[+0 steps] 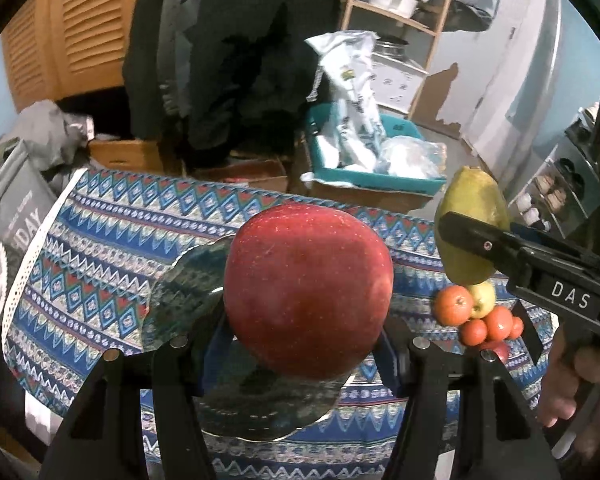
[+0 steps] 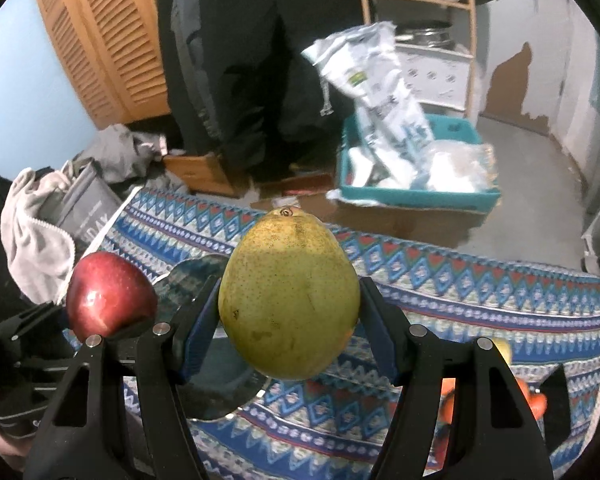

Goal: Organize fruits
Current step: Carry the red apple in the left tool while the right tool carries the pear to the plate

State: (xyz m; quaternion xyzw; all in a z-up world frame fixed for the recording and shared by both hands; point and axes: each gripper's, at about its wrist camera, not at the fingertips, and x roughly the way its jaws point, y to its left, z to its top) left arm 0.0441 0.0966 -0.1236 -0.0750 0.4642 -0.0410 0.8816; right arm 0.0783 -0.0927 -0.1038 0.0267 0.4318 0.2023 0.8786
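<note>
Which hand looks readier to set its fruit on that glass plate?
Probably the left: its tongs hold the red apple right over the glass plate, while the right tongs' pear hangs beside it.

Both grippers (image 1: 306,344) (image 2: 290,344), jaws clamped

White letters "DAS" are showing on the black body of the right gripper (image 1: 466,240) — and a cut-off "HDAY" is appearing on a grey bag (image 1: 16,208) behind the table.
</note>
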